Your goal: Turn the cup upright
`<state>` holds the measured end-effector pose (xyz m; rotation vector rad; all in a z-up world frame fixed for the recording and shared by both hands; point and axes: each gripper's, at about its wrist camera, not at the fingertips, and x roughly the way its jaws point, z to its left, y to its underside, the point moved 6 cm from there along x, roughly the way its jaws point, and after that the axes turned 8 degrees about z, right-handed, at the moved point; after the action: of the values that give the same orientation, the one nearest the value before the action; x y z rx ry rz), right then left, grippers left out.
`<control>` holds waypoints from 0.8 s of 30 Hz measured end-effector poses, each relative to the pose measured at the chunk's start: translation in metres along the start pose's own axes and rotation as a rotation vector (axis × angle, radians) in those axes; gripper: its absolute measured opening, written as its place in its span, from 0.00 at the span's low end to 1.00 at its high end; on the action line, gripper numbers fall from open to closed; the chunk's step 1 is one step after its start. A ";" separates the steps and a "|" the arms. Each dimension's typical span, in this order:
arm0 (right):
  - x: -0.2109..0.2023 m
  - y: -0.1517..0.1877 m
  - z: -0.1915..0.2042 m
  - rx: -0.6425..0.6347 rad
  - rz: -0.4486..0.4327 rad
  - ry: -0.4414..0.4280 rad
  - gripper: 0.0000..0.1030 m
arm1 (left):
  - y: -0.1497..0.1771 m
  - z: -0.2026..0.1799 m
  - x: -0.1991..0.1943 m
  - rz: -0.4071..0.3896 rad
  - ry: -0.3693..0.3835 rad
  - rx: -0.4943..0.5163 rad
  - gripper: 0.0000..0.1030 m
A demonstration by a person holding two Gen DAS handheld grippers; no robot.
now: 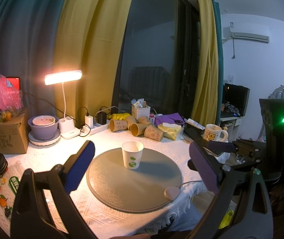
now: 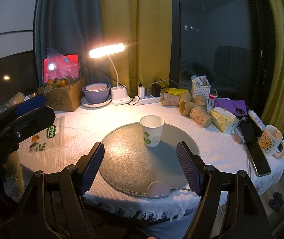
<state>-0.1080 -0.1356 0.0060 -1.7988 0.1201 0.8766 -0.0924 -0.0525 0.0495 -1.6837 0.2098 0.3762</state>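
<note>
My left wrist camera looked forward and slightly down between its blue finger pads (image 1: 80,167) from the table's near-left edge. My right wrist camera sat near the front edge, facing the window. Both shared the round grey mat (image 1: 122,187) (image 2: 130,159), the paper cup (image 1: 132,157) (image 2: 151,130) and the desk lamp (image 1: 63,77) (image 2: 107,50).

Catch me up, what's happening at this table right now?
A person holds a handheld gripper in each hand over a cluttered table. The white paper cup already stands upright, mouth up, on the round grey mat. Neither gripper touches it: the left gripper and right gripper are both open, empty and short of the cup. Several brown paper cups lie on their sides further back, near the lit desk lamp. Judging by the cup's pose, the flip looks done.
</note>
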 end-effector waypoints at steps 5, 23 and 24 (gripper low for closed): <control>0.000 0.000 0.001 0.004 -0.002 0.002 0.75 | -0.001 0.000 0.000 -0.003 -0.002 0.001 0.94; 0.001 0.001 0.000 0.003 -0.001 0.002 0.75 | 0.006 -0.003 -0.001 0.000 0.001 -0.006 0.94; 0.000 0.002 0.002 0.004 0.000 0.002 0.75 | 0.006 -0.004 -0.001 0.000 0.004 -0.005 0.94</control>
<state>-0.1100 -0.1351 0.0040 -1.7962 0.1231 0.8734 -0.0953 -0.0577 0.0444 -1.6894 0.2120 0.3737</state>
